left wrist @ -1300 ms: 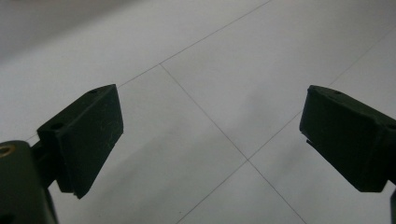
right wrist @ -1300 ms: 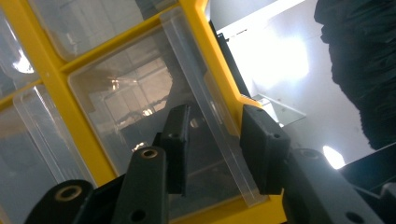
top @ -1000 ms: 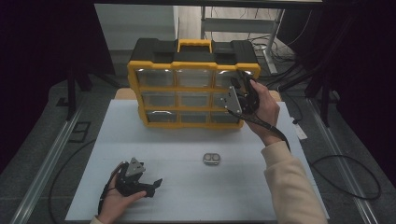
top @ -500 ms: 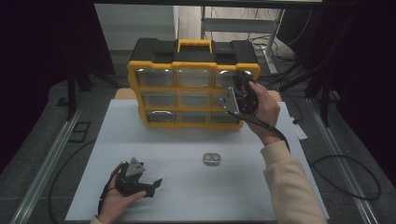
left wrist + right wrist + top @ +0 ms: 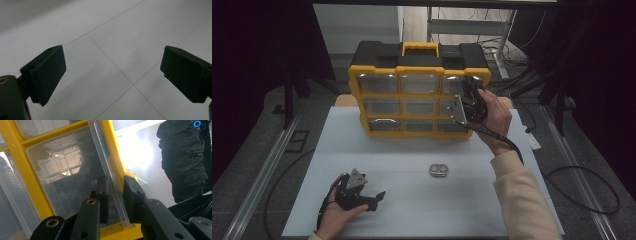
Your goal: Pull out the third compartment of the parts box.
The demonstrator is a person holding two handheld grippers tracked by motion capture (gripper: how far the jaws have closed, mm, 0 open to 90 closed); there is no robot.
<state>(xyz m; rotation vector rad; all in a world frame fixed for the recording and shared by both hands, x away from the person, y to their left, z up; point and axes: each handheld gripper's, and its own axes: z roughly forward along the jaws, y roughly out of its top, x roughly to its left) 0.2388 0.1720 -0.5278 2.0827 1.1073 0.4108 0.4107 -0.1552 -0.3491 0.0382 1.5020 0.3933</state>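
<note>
A yellow and black organizer box (image 5: 412, 92) stands upright at the back of the white board, with clear drawers in three rows. My right gripper (image 5: 463, 100) is up against its right column. In the right gripper view the right gripper (image 5: 116, 183) has its jaws on either side of the clear drawer's lip (image 5: 103, 155); they have just been closing and now pinch that lip. My left gripper (image 5: 374, 199) lies in the hand at the near left of the board. Its jaws (image 5: 112, 67) stand wide apart over bare white surface, holding nothing.
A small metal piece with two loops (image 5: 438, 170) lies on the white board (image 5: 412, 210) between the hands. Cables trail over the floor at the right (image 5: 582, 175). A dark bundle of fabric (image 5: 185, 157) hangs beyond the box's right side.
</note>
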